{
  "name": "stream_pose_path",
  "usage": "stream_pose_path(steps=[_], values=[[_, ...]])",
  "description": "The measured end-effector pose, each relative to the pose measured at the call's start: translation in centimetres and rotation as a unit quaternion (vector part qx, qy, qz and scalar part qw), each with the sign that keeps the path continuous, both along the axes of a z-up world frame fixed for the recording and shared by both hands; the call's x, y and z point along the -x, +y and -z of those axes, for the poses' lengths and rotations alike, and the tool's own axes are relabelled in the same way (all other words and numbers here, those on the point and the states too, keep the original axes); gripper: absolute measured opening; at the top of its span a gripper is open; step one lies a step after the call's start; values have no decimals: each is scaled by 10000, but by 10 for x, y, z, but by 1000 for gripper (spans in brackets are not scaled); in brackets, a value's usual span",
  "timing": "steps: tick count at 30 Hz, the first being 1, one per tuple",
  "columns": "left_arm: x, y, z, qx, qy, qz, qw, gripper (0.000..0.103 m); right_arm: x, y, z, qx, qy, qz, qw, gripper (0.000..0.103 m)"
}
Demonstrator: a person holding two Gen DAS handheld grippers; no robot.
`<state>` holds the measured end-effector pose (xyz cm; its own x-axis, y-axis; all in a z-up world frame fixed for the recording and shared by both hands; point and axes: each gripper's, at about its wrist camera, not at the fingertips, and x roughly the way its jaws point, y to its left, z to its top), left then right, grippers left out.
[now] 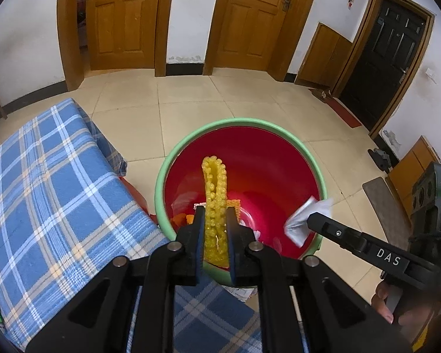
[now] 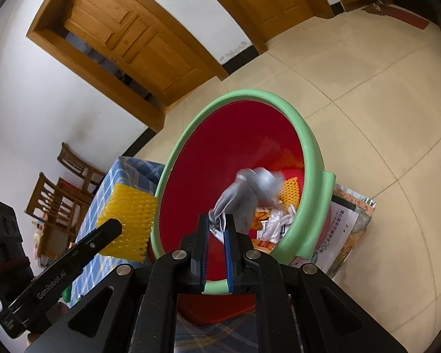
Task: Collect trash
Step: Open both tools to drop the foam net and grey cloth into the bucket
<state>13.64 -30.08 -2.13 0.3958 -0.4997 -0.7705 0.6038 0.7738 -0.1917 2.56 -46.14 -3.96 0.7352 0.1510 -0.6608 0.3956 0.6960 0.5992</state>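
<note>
A red bin with a green rim (image 1: 244, 123) (image 2: 308, 147) stands on the floor beside the table. My left gripper (image 1: 215, 211) is shut on a folded yellow foam net (image 1: 214, 182), which sticks up over the bin's mouth. In the right wrist view that net (image 2: 129, 220) hangs at the bin's left rim. My right gripper (image 2: 216, 217) is shut on the end of a crumpled silver wrapper (image 2: 250, 188), its far end blurred above the bin's inside. From the left wrist view the wrapper (image 1: 301, 220) sits at the bin's right rim. Orange netting and white wrappers (image 2: 279, 217) lie in the bin.
A table under a blue plaid cloth (image 1: 44, 191) borders the bin's left side. Printed cardboard (image 2: 347, 229) lies under the bin. Wooden chairs (image 2: 58, 194) stand behind the table. Tiled floor stretches to the wooden doors (image 1: 123, 20). A hand (image 1: 382, 303) holds the right gripper.
</note>
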Motion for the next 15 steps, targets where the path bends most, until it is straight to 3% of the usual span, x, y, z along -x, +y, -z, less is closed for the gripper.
stream_pose_path(steps=[2, 15], values=[[0, 0, 0, -15, 3, -28, 10000, 29, 0, -1, 0, -29, -3, 4, 10000, 15], [6, 19, -8, 38, -37, -265, 9996, 48, 3, 9, -12, 31, -81, -44, 10000, 24]])
